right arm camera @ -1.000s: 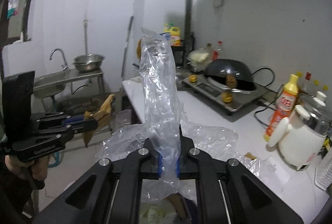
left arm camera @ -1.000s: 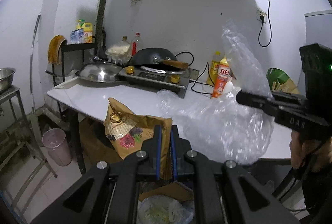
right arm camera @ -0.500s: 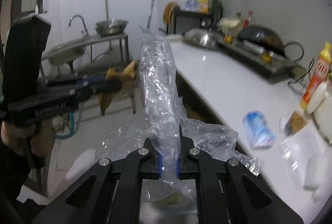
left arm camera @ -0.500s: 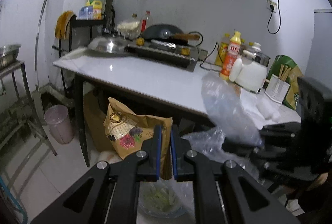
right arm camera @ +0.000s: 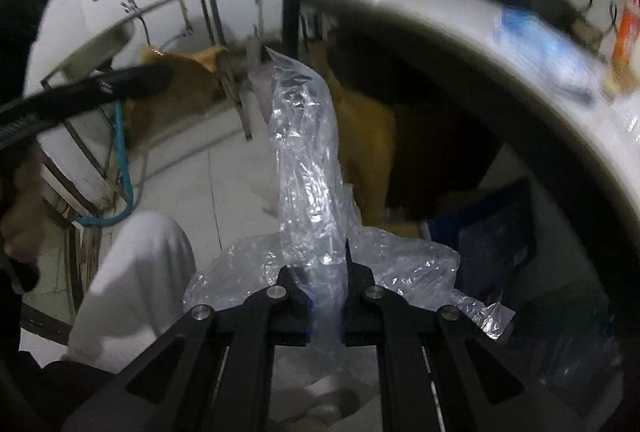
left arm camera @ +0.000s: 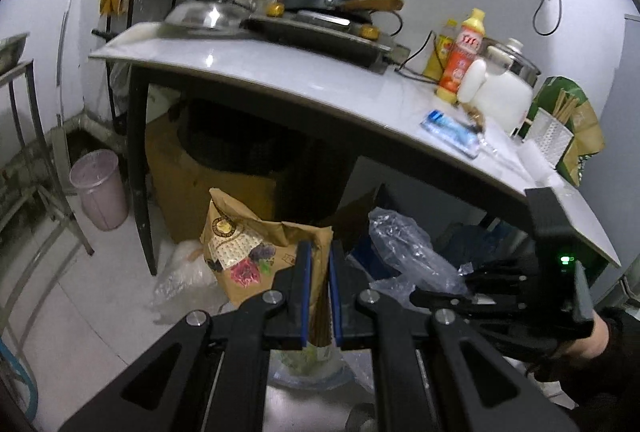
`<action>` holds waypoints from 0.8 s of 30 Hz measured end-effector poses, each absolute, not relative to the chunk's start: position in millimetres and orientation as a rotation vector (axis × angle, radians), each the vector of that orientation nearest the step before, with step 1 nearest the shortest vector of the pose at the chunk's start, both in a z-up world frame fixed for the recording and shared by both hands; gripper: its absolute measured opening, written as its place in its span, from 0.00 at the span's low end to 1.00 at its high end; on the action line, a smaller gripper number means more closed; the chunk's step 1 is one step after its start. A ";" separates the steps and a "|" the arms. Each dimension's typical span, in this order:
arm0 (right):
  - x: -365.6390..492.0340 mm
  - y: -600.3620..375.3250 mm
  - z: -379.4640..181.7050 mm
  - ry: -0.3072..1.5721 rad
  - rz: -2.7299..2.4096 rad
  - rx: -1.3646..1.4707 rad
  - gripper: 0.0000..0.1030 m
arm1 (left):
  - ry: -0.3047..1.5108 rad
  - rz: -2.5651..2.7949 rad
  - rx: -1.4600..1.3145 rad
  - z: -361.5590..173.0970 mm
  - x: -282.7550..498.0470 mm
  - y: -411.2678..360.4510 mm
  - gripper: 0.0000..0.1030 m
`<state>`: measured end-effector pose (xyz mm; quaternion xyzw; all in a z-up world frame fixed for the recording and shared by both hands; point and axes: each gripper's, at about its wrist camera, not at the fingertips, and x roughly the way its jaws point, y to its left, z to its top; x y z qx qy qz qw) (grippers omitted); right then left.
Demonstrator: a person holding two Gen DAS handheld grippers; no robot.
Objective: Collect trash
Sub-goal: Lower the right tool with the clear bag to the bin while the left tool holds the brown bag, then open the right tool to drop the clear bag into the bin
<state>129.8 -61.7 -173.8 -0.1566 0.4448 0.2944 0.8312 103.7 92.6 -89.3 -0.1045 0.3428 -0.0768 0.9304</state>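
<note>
Paper bag (left arm camera: pixel 248 256) in left gripper (left arm camera: pixel 319 260), plastic bag (right arm camera: pixel 308 167) in right gripper (right arm camera: pixel 326 272)

left tongs (left arm camera: pixel 319 288) clamped shut, right tongs (right arm camera: pixel 326 296) clamped too — both low

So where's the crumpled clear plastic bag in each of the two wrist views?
Left wrist: the crumpled clear plastic bag sits right of centre, low, pinched by the right gripper.
Right wrist: centre, rising from between the right gripper fingers.
Shared landmark: the white countertop.
</note>
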 end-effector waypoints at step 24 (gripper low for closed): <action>237.9 -27.9 -320.9 1.296 0.503 -0.308 0.57 | 0.844 -0.097 -0.276 -149.0 136.3 132.0 0.07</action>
